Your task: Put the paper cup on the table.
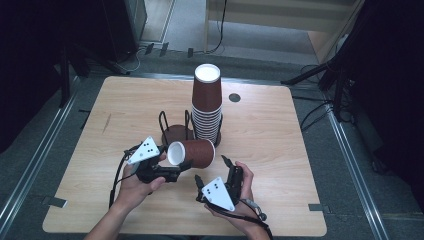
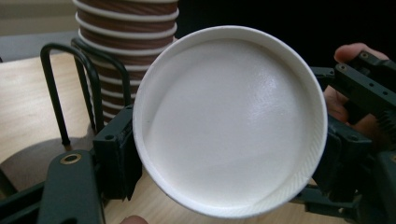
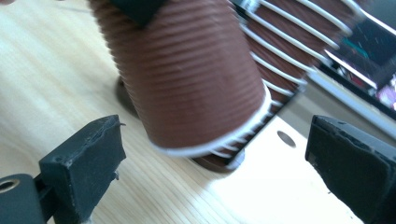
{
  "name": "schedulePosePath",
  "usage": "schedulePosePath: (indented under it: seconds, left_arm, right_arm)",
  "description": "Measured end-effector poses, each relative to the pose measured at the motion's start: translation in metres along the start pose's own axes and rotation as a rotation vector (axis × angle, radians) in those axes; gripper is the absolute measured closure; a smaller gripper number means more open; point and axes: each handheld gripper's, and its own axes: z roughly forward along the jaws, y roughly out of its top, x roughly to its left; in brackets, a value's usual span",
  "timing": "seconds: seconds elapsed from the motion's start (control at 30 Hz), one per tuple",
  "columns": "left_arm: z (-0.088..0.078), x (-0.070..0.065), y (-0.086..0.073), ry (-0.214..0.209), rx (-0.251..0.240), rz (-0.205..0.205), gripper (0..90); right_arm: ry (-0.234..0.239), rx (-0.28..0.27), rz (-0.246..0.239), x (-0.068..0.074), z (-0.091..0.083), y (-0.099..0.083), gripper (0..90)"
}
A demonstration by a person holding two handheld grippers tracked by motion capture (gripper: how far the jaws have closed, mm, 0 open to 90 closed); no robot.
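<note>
Cup [image 1: 192,152] lies sideways in the left tool [image 1: 172,172], clamped at its base, just in front of the tall stack [image 1: 206,107]. Right tool [image 1: 212,175] is empty, jaws apart, nearer than the stack. Judgement: hold level; grasp the rim gently.

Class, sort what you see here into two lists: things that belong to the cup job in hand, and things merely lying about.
In the job:
- single brown cup, clamped on its side in the left gripper
- stack of upside-down cups
- black wire holder
- right gripper, open, near the cup

Lying about:
- round dark plug in the table
- cables on the floor
</note>
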Motion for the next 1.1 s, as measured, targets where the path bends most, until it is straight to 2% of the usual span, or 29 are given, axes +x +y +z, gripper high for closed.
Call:
schedulePosePath:
  seconds: [0.1, 0.13, 0.2, 0.23, 0.27, 0.33, 0.37, 0.4, 0.47, 0.5, 0.53, 0.57, 0.6, 0.63, 0.67, 0.7, 0.73, 0.77, 0.8, 0.97, 1.03, 1.07, 1.1]
  left_arm:
    - [0.006, -0.004, 0.002, 0.011, -0.017, 0.012, 23.8]
    - [0.007, -0.004, 0.003, 0.008, -0.020, 0.015, 23.9]
    - [0.011, -0.005, 0.005, -0.005, -0.023, 0.008, 23.9]
    - [0.013, -0.006, 0.006, -0.011, -0.026, 0.008, 23.9]
    - [0.015, -0.007, 0.007, -0.013, -0.031, 0.014, 23.9]
    - [0.018, -0.010, 0.009, -0.013, -0.047, 0.014, 23.9]
    - [0.020, -0.011, 0.010, -0.018, -0.057, 0.012, 23.9]
    - [0.022, -0.012, 0.010, -0.019, -0.065, 0.017, 23.9]
    - [0.025, -0.013, 0.009, -0.015, -0.084, 0.017, 23.9]
    - [0.027, -0.013, 0.008, -0.010, -0.098, 0.015, 23.9]
    - [0.031, -0.013, 0.005, -0.015, -0.130, 0.001, 23.9]
    - [0.031, -0.013, 0.005, -0.015, -0.130, 0.001, 23.9]
    - [0.033, -0.013, 0.003, -0.016, -0.145, -0.001, 23.9]
    - [0.034, -0.014, 0.002, -0.015, -0.154, 0.004, 23.9]
    - [0.035, -0.015, 0.001, -0.017, -0.164, 0.008, 23.9]
    - [0.036, -0.016, 0.001, -0.026, -0.171, 0.005, 24.0]
    - [0.036, -0.016, 0.001, -0.026, -0.171, 0.005, 23.9]
    - [0.036, -0.017, 0.001, -0.035, -0.175, 0.001, 24.0]
    - [0.036, -0.018, 0.001, -0.038, -0.173, 0.007, 24.0]
    - [0.036, -0.023, -0.001, -0.053, -0.184, 0.005, 24.0]
    - [0.037, -0.024, -0.002, -0.058, -0.185, 0.013, 24.0]
    - [0.038, -0.025, -0.003, -0.058, -0.187, 0.013, 24.0]
    - [0.038, -0.025, -0.004, -0.057, -0.185, 0.015, 24.0]
  right_arm:
    - [-0.041, 0.017, 0.071, -0.010, -0.005, -0.003, 6.9]
    - [-0.080, 0.037, 0.088, -0.014, -0.006, -0.004, 8.7]
    - [-0.122, 0.053, 0.113, -0.019, -0.008, -0.007, 10.2]
    - [-0.136, 0.061, 0.163, -0.024, -0.011, -0.008, 12.0]
    - [-0.136, 0.061, 0.163, -0.024, -0.011, -0.008, 12.0]
    - [-0.135, 0.058, 0.219, -0.029, -0.015, -0.009, 12.5]
    - [-0.125, 0.049, 0.295, -0.035, -0.020, -0.009, 12.9]
    - [-0.125, 0.049, 0.295, -0.035, -0.020, -0.009, 12.9]
    - [-0.145, 0.057, 0.369, -0.042, -0.022, -0.009, 13.8]
    - [-0.164, 0.063, 0.419, -0.046, -0.025, -0.009, 12.2]
    - [-0.171, 0.066, 0.441, -0.047, -0.027, -0.008, 9.2]
    - [-0.181, 0.068, 0.465, -0.048, -0.028, -0.007, 9.2]
    - [-0.181, 0.068, 0.465, -0.048, -0.028, -0.007, 5.1]
    - [-0.189, 0.070, 0.494, -0.050, -0.029, -0.006, 3.8]
    - [-0.185, 0.069, 0.532, -0.051, -0.031, -0.005, 3.6]
    - [-0.181, 0.071, 0.601, -0.054, -0.032, -0.004, 3.6]
    - [-0.181, 0.071, 0.601, -0.054, -0.032, -0.004, 3.6]
    - [-0.179, 0.074, 0.672, -0.055, -0.033, -0.004, 3.6]
    - [-0.179, 0.074, 0.672, -0.055, -0.033, -0.004, 3.6]
    - [-0.190, 0.070, 0.867, -0.058, -0.037, -0.001, 3.7]
    - [-0.200, 0.066, 0.912, -0.059, -0.040, 0.002, 3.6]
    - [-0.196, 0.062, 0.962, -0.060, -0.041, 0.005, 3.5]
    - [-0.196, 0.062, 0.962, -0.060, -0.041, 0.005, 3.5]
